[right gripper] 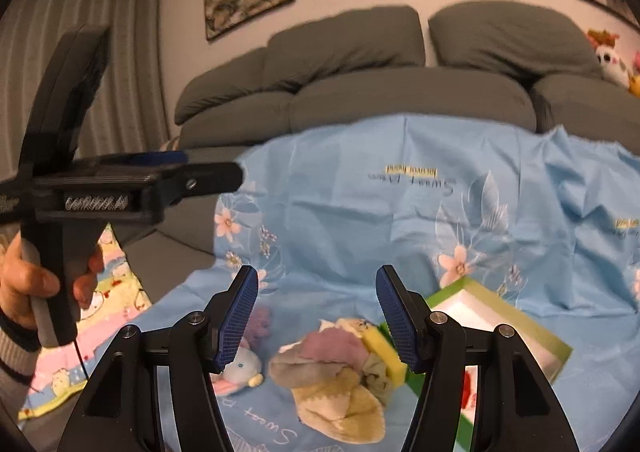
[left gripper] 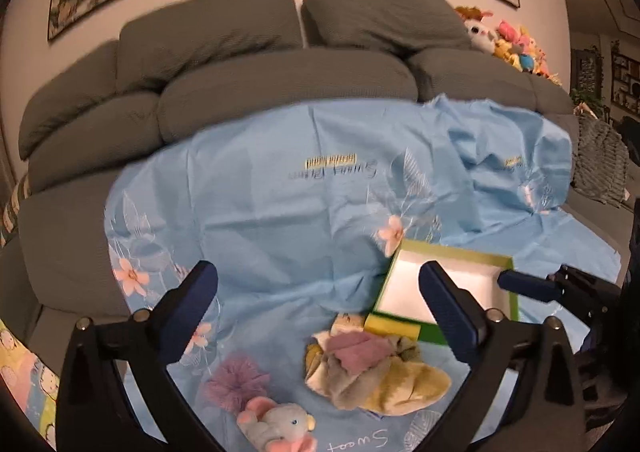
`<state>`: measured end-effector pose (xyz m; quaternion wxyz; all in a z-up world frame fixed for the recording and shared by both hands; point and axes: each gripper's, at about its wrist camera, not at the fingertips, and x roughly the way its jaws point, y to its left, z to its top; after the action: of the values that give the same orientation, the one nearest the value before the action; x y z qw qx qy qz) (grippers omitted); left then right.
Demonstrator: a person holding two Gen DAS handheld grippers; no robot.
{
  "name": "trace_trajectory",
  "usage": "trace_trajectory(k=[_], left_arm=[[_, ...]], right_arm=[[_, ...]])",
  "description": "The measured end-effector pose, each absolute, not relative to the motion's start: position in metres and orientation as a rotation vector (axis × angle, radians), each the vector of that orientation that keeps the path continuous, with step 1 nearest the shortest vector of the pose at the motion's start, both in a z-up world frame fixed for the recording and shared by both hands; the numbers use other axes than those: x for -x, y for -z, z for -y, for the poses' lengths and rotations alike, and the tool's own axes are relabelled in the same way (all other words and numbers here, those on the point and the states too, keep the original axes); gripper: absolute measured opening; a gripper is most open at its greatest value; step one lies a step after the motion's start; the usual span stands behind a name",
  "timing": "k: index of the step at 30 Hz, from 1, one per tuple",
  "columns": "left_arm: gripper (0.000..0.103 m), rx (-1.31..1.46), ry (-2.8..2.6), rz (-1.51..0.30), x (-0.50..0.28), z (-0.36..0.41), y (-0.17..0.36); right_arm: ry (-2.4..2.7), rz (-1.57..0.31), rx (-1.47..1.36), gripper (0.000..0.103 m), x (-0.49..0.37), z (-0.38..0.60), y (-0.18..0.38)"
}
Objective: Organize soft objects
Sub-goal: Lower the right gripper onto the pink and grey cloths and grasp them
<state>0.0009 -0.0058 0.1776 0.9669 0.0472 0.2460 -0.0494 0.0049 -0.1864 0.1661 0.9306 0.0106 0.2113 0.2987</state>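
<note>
a heap of soft cloths (left gripper: 372, 368) lies on the blue floral sheet (left gripper: 280, 212) spread over the grey sofa (left gripper: 240, 64), touching the near corner of the green box (left gripper: 452, 284). a plush elephant (left gripper: 280, 426) and purple pompom (left gripper: 234, 380) sit just left of the heap. the left gripper (left gripper: 320, 300) hangs spread wide above the heap, holding nothing; the right gripper (right gripper: 316, 316) hangs part open, also bare.

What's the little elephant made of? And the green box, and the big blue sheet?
The elephant looks like soft plush: fuzzy grey body, pink ears. The box seems to be stiff cardboard: straight thin walls, green outside, smooth white inside. The sheet is probably thin woven cloth with a printed flower pattern; it creases and wrinkles, with a matte look.
</note>
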Motion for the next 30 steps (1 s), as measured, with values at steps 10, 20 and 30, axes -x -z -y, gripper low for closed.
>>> trace_trajectory(k=[10, 20, 30], left_arm=[[0.1, 0.047, 0.145, -0.729, -0.044, -0.013, -0.072], [0.1, 0.171, 0.19, -0.895, -0.068, -0.019, 0.003], [0.083, 0.232, 0.269, -0.919, -0.077, -0.022, 0.024]], right_arm=[[-0.599, -0.676, 0.008, 0.062, -0.042, 0.176, -0.075], [-0.624, -0.778, 0.081, 0.062, -0.053, 0.151, -0.016], [-0.666, -0.759, 0.13, 0.062, -0.068, 0.133, -0.005]])
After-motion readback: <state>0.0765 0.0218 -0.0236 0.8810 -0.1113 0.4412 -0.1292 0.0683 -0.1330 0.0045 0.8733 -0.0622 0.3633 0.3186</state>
